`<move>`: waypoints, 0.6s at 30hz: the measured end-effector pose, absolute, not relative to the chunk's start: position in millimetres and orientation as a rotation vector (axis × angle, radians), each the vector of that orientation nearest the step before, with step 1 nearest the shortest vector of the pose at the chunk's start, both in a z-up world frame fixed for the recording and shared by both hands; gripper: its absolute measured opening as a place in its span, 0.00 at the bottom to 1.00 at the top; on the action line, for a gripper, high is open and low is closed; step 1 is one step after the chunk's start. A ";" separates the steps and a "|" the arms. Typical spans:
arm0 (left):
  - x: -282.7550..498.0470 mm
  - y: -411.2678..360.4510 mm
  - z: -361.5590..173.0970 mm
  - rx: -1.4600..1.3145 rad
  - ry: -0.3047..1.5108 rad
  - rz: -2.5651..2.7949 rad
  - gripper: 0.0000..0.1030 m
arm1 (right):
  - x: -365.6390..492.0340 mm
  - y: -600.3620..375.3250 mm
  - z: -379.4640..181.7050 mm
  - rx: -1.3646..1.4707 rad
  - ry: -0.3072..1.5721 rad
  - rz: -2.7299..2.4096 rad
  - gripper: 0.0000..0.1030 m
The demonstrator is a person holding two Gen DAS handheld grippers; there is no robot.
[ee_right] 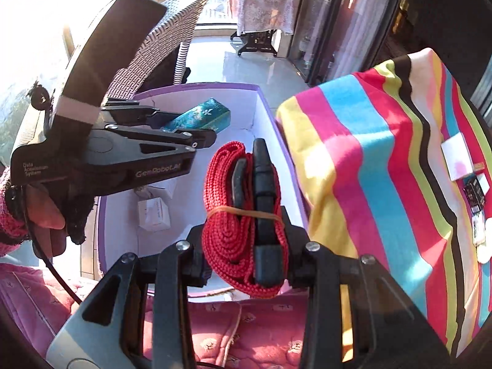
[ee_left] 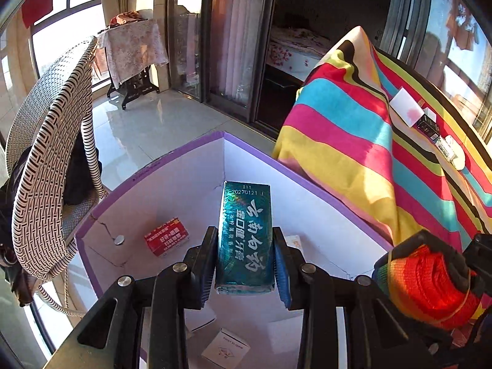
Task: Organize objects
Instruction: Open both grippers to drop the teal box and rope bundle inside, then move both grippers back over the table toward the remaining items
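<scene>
The left gripper (ee_left: 245,264) is pinching a teal toothpaste box (ee_left: 245,236) between its blue-padded fingers (ee_left: 281,273), the box standing lengthwise along the jaws with its printed face up. It is hanging over the open white box with the purple rim (ee_left: 184,150), above the box's inner floor. In the right wrist view the same gripper (ee_right: 200,138) is reaching in from the left over the box's near-left side, a hand in a dark knitted glove (ee_right: 58,212) wrapped around its handle.

The right gripper (ee_right: 246,246) is clamping a coiled red strap (ee_right: 227,230) — bound by a yellow rubber band, with a black buckle (ee_right: 264,203) lying against the coil — and its jaws are pressed tight on the bundle. The bundle is sitting over the purple-rimmed box's near-right edge, just beside the striped cloth (ee_right: 384,169) that is covering the surface to the right.

On the box's floor a small red packet (ee_left: 167,236) is lying near the left wall, and a small white carton (ee_left: 226,349) is resting toward the near edge. A woven chair (ee_left: 52,160) is standing beyond the box's left side. Several small items, too small to tell — one a white card (ee_left: 406,107) — are lying on the striped cloth.
</scene>
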State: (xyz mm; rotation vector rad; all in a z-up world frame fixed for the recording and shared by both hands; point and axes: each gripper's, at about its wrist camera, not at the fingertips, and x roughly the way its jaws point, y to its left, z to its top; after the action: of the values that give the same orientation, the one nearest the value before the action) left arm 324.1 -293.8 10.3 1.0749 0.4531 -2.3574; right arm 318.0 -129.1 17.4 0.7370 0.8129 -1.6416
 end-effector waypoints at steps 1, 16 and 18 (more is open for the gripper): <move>325.6 -297.7 10.6 1.071 0.450 -2.342 0.35 | 324.3 -133.8 16.1 0.721 0.818 -1.617 0.38; 264.3 -248.2 22.8 1.046 0.463 -2.459 0.83 | 218.9 -65.0 39.7 0.838 0.507 -1.972 0.75; 234.6 -220.6 24.5 1.104 0.446 -2.559 0.83 | 192.0 -40.1 39.7 0.903 0.440 -2.054 0.76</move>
State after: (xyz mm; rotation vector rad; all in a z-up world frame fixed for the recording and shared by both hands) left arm 234.6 -220.6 24.5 1.1039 0.4456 -2.5586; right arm 192.0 -40.1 39.7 0.9032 0.4397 -2.0539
